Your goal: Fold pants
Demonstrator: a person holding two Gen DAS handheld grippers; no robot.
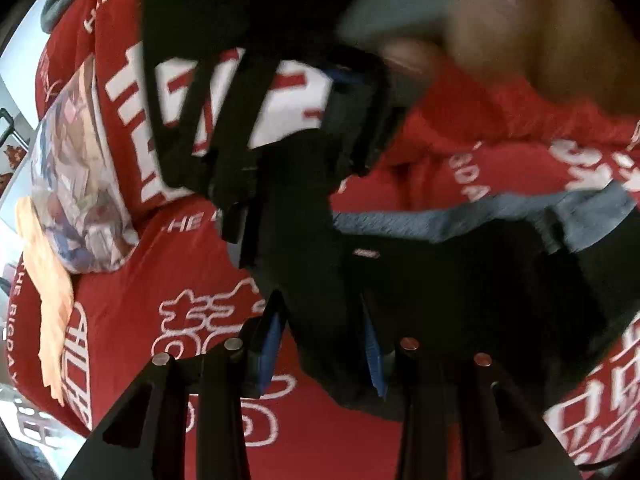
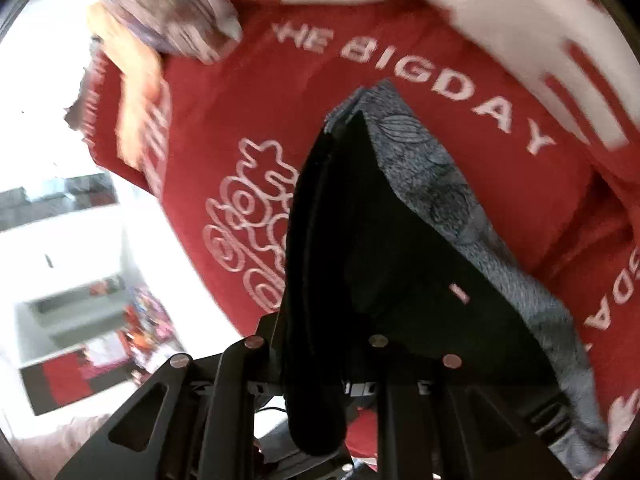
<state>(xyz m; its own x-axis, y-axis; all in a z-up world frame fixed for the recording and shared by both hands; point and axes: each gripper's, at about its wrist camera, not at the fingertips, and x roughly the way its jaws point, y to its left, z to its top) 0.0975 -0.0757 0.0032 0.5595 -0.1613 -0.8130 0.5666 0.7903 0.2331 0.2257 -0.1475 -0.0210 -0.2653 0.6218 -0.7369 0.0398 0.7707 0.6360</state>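
The black pants [image 1: 460,280] lie bunched on a red bedspread with white lettering [image 1: 168,280]. My left gripper [image 1: 322,344] is closed on a fold of the black cloth between its blue-padded fingers [image 1: 268,352]. The right gripper [image 1: 320,120] shows blurred above it in the left wrist view, with the person's hand behind. In the right wrist view the black pants [image 2: 360,240] rise between the right gripper's fingers [image 2: 320,360], which hold the cloth lifted. The fingertips are hidden by cloth.
A grey patterned garment [image 2: 440,184] lies under and beside the pants. A patterned pillow [image 1: 80,184] and an orange cloth [image 1: 52,300] sit at the bed's left edge. The bedspread [image 2: 240,120] ends at the left; a bright floor lies beyond.
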